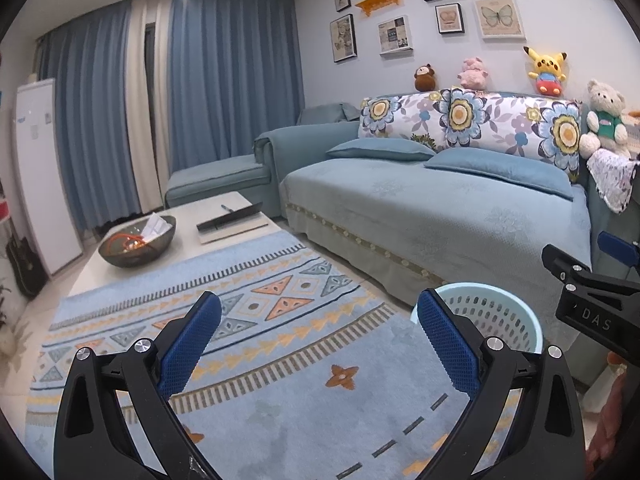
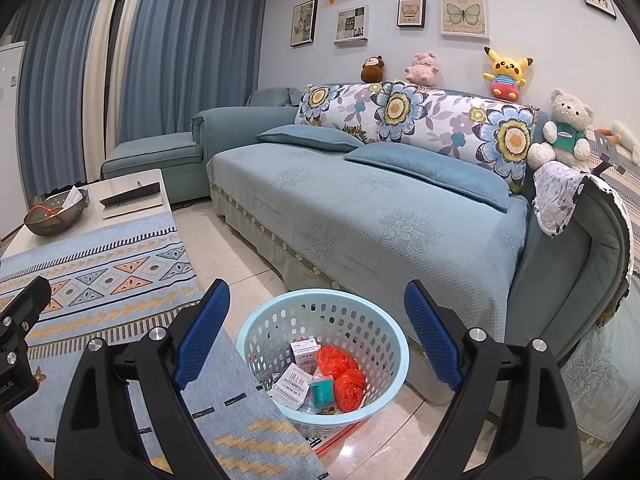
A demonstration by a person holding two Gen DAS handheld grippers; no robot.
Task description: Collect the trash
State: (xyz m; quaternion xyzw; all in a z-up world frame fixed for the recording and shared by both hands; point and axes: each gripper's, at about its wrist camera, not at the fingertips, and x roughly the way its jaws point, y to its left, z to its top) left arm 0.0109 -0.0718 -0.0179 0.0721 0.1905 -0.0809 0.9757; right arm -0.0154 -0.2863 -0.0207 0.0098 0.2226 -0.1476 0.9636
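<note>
A light blue perforated waste basket (image 2: 372, 336) stands on the floor between the rug and the sofa. It holds trash: an orange plastic bag (image 2: 344, 380), white paper boxes (image 2: 294, 384) and a teal item (image 2: 322, 392). My right gripper (image 2: 316, 300) is open and empty, above and just short of the basket. My left gripper (image 1: 318, 312) is open and empty over the rug; the basket (image 1: 500, 316) shows to its right. The right gripper's body (image 1: 592, 300) shows at the right edge of the left wrist view.
A patterned blue rug (image 1: 280, 320) covers the floor. A teal sofa (image 2: 360, 208) with cushions and plush toys stands behind. A white low table (image 1: 192, 224) carries a metal bowl (image 1: 138, 244) with papers and a dark tray. A white fridge (image 1: 44, 172) stands far left.
</note>
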